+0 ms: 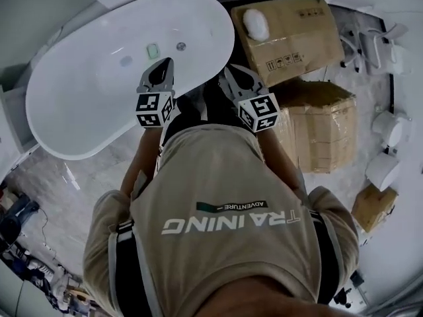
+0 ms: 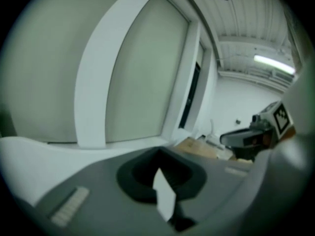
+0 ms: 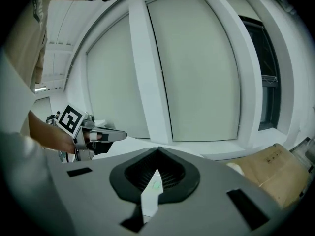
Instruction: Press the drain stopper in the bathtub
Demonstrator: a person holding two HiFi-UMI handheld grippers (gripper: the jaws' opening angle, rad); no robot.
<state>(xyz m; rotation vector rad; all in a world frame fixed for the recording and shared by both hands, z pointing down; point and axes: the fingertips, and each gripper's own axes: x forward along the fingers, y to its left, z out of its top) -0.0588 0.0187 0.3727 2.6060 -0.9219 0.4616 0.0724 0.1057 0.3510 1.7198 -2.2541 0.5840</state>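
Person's shirt (image 1: 225, 203) fills the foreground, both grippers held out ahead of it. The drain stopper (image 1: 181, 45), I take it the chrome disc on the bathtub (image 1: 79, 104) floor, is just ahead of the left gripper (image 1: 166, 63), apart from it. Right gripper (image 1: 230, 72) is beside the left, outside the rim. Both have jaws pressed together, empty. Press not done; left to do: lower a tip onto the stopper
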